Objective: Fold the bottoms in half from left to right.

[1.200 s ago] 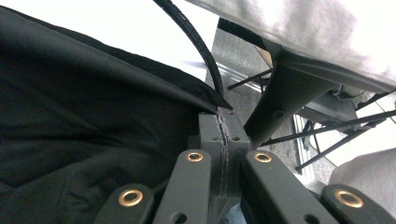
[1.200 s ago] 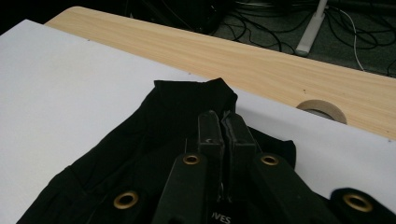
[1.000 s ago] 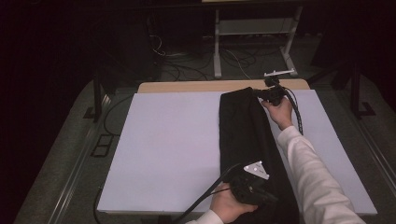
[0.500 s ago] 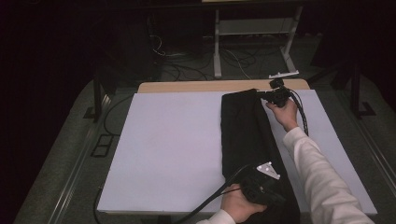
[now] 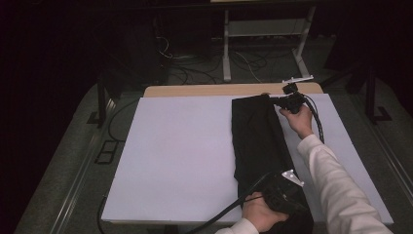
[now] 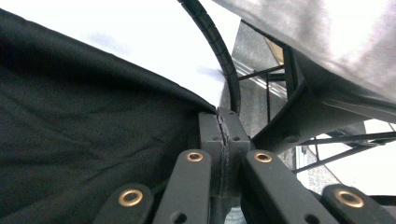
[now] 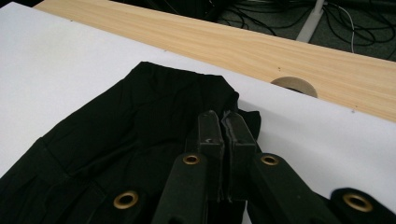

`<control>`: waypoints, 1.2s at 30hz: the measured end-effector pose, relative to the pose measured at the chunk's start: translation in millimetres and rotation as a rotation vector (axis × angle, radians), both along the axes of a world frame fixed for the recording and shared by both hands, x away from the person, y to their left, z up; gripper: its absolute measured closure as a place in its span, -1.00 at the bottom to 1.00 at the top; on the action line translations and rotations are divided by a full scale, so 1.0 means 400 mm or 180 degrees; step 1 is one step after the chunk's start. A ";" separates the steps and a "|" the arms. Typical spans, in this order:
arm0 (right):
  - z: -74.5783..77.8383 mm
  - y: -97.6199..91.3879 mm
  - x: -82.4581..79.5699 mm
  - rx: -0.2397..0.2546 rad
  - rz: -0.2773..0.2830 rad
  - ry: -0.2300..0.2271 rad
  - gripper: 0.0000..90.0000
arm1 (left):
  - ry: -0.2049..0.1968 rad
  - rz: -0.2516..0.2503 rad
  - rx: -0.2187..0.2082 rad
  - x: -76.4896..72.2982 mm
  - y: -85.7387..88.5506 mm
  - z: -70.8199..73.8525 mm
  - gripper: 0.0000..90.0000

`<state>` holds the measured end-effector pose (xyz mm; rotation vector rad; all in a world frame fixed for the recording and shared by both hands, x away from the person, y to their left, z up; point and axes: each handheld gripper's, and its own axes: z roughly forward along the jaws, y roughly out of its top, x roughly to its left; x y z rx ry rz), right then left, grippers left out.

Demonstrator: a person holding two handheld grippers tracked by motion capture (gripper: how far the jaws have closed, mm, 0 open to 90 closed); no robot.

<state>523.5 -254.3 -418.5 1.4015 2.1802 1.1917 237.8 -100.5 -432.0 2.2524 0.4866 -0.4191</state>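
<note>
A long black garment (image 5: pixel 255 136) lies lengthwise on the right half of the white-covered table (image 5: pixel 185 146). My right gripper (image 5: pixel 276 100) is at its far right corner. In the right gripper view the jaws (image 7: pixel 223 122) stand pressed together, with the garment's (image 7: pixel 130 126) corner cloth caught at their tips. My left gripper (image 5: pixel 292 196) is at the garment's near end by the table's front edge, held in a hand. In the left gripper view its jaws (image 6: pixel 219 126) are shut, with the edge of the dark cloth (image 6: pixel 93 140) running into them.
A bare wooden strip (image 5: pixel 204 90) with a round hole (image 7: pixel 294 86) runs along the table's far edge. Loose cables (image 5: pixel 195 63) and a white frame leg (image 5: pixel 226 48) are on the floor beyond. The right gripper's cable (image 5: pixel 316 122) trails beside the white sleeve (image 5: pixel 336 180).
My left gripper has moved to the right along the front edge, taking the garment's near end with it. The right gripper has stayed at the far corner.
</note>
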 end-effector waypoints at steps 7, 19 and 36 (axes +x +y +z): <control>-0.009 -0.008 0.005 0.0000 -0.0016 0.0001 0.91 | 0.0021 0.0059 0.0056 0.007 -0.017 -0.017 0.96; -0.023 -0.007 0.006 0.0035 -0.0037 0.0136 0.52 | 0.0261 0.0196 -0.0442 0.010 0.013 -0.044 0.20; 0.004 -0.018 -0.048 0.0203 0.0084 0.0167 -1.00 | -0.0294 0.0563 -0.0711 0.013 0.115 0.039 -0.78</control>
